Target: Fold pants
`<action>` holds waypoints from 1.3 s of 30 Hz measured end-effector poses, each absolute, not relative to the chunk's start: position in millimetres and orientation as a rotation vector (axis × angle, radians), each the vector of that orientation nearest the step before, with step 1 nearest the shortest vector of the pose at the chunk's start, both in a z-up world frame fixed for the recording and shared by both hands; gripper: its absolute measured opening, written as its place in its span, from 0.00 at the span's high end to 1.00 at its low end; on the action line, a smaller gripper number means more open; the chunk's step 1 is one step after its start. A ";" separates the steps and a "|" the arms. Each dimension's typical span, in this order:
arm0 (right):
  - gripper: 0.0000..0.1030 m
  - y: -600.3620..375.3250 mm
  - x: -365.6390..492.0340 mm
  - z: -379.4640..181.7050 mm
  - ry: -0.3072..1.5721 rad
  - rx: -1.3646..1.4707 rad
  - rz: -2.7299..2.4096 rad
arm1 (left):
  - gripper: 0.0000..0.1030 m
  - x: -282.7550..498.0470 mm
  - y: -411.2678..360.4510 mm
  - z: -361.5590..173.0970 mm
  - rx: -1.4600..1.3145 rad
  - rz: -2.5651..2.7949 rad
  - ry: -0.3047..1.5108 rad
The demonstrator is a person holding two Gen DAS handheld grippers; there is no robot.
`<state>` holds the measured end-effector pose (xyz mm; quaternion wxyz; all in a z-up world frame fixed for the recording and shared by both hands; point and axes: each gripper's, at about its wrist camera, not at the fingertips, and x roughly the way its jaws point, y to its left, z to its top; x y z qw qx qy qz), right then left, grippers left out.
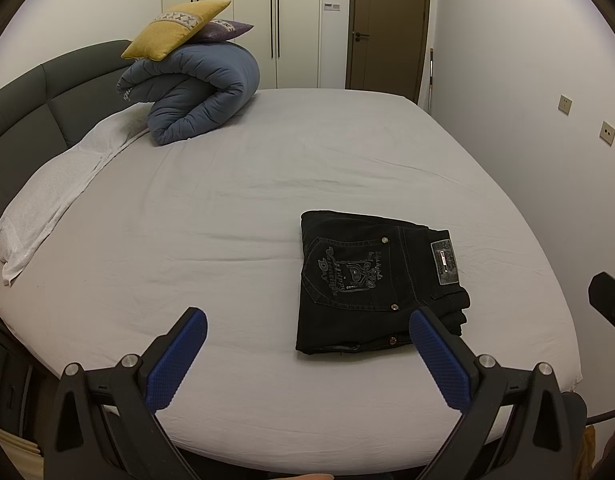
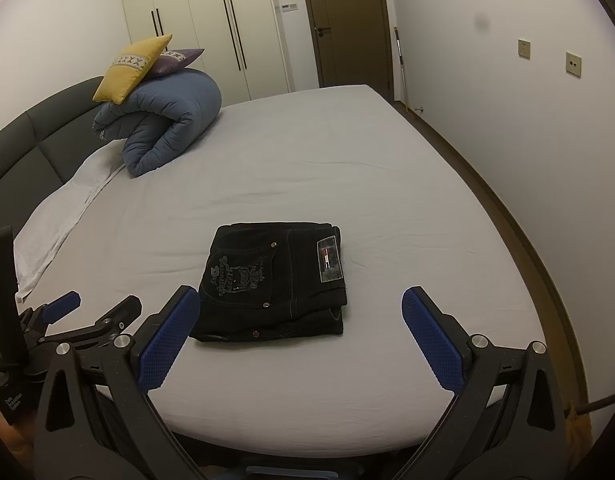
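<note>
The black denim pants (image 1: pixel 371 284), folded into a compact rectangular stack with an embroidered back pocket and a waistband patch facing up, lie flat on the pale grey bed sheet (image 1: pixel 211 208) near the front edge of the bed. In the left wrist view the left gripper (image 1: pixel 307 328) hangs above the bed's front edge with its blue-padded fingers (image 1: pixel 175 364) spread wide and holding nothing; the folded pants sit just ahead of the right-hand finger, whose tip overlaps the stack's near corner in the picture, though whether it touches cannot be told. In the right wrist view the right gripper (image 2: pixel 301 304) is likewise spread apart and empty, the pants (image 2: pixel 271 280) lying ahead between its fingers (image 2: pixel 431 344), closer to the left-hand finger, whose tip overlaps the stack's near left corner in the picture. The left gripper shows at the lower left of that view, beside the right one. Well beyond the fingers, a rolled blue quilted duvet (image 1: pixel 191 92) rests by the dark grey padded headboard (image 1: pixel 39 92), with a mustard-yellow cushion (image 1: pixel 171 32) and a purple cushion (image 1: pixel 227 28) on top. A white textured pillow (image 1: pixel 55 184) lies along the headboard to the left of the fingers.
</note>
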<state>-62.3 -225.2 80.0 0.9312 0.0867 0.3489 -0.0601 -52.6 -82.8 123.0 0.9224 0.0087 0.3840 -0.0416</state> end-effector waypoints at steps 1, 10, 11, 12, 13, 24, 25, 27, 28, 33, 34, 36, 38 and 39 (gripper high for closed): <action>0.00 -225.0 -62.3 80.0 0.714 0.178 -0.123 | 0.00 -52.6 -82.9 122.9 0.018 -0.085 0.788; 0.00 -222.0 -62.6 79.6 0.712 0.179 -0.124 | 0.00 -51.7 -82.4 121.6 0.022 -0.085 0.787; 0.00 -222.0 -62.4 79.5 0.712 0.180 -0.123 | 0.00 -51.9 -82.1 122.0 0.022 -0.087 0.786; 0.00 -221.3 -62.5 79.6 0.712 0.181 -0.122 | 0.00 -51.8 -81.9 122.0 0.022 -0.087 0.786; 0.00 -220.8 -62.2 79.5 0.711 0.180 -0.121 | 0.00 -51.7 -81.7 121.9 0.023 -0.087 0.786; 0.00 -218.1 -62.8 78.9 0.710 0.180 -0.123 | 0.00 -51.2 -81.3 121.1 0.024 -0.087 0.786; 0.00 -217.5 -62.2 78.3 0.711 0.180 -0.123 | 0.00 -51.2 -81.1 120.9 0.023 -0.088 0.786; 0.00 -217.8 -62.8 78.8 0.711 0.181 -0.123 | 0.00 -51.0 -81.1 120.7 0.023 -0.087 0.787; 0.00 -217.9 -62.1 78.4 0.712 0.180 -0.121 | 0.00 -51.0 -80.8 120.8 0.024 -0.087 0.786; 0.00 -216.8 -60.9 76.6 0.714 0.179 -0.118 | 0.00 -50.7 -79.6 120.5 0.026 -0.087 0.786; 0.00 -216.9 -61.0 76.8 0.714 0.179 -0.118 | 0.00 -50.7 -79.3 120.5 0.026 -0.088 0.787; 0.00 -216.9 -61.1 76.9 0.714 0.180 -0.118 | 0.00 -50.8 -79.1 120.5 0.027 -0.089 0.787; 0.00 -216.7 -61.3 76.9 0.714 0.179 -0.118 | 0.00 -50.8 -79.1 120.6 0.027 -0.089 0.787; 0.00 -216.8 -61.3 77.1 0.714 0.179 -0.118 | 0.00 -50.9 -79.0 120.6 0.027 -0.089 0.787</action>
